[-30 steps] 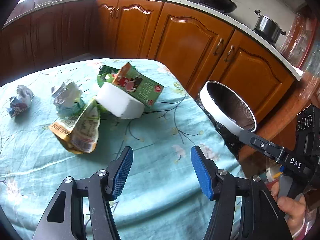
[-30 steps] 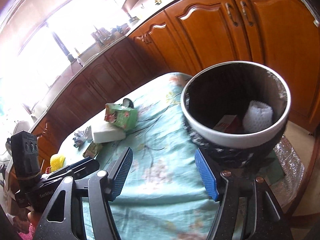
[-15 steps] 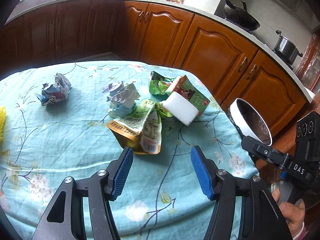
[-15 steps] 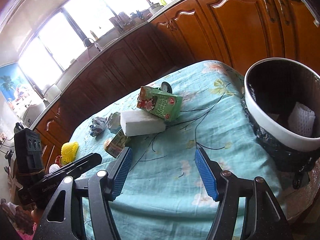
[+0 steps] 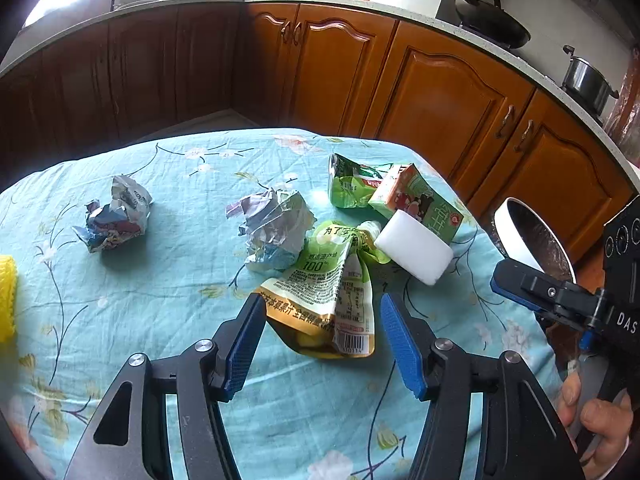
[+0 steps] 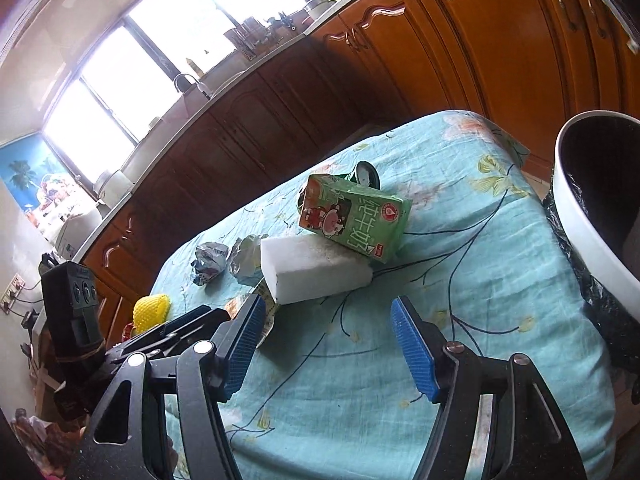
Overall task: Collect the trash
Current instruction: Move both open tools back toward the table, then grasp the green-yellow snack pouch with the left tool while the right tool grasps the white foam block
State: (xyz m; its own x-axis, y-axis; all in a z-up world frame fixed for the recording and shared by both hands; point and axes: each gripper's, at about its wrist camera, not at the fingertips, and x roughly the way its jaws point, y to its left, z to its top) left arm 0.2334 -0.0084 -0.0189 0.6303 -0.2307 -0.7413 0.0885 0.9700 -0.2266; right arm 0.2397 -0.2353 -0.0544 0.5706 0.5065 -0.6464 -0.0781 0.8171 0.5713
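Note:
Trash lies on the teal flowered tablecloth [image 5: 160, 288]. My left gripper [image 5: 322, 338] is open, its fingers on either side of the near end of a flattened green and yellow juice pouch [image 5: 328, 300]. Past it lie a crumpled foil wrapper [image 5: 274, 226], a white foam block [image 5: 414, 252], a green milk carton [image 5: 420, 204] and a crumpled wrapper [image 5: 114, 214] at the left. My right gripper [image 6: 328, 344] is open and empty, just short of the foam block [image 6: 312, 268] and the carton [image 6: 354, 216]. The white trash bin [image 6: 588, 208] stands at the right table edge.
A yellow foam net [image 5: 7, 296] lies at the left edge. A crushed green package [image 5: 350, 186] lies behind the carton. Wooden kitchen cabinets [image 5: 432, 92] run behind the table. The right gripper's body [image 5: 560, 304] shows at right in the left wrist view.
Both grippers have swung left, away from the bin. The left gripper has moved up to the juice pouch, which now sits between its fingers. The right gripper now faces the foam block.

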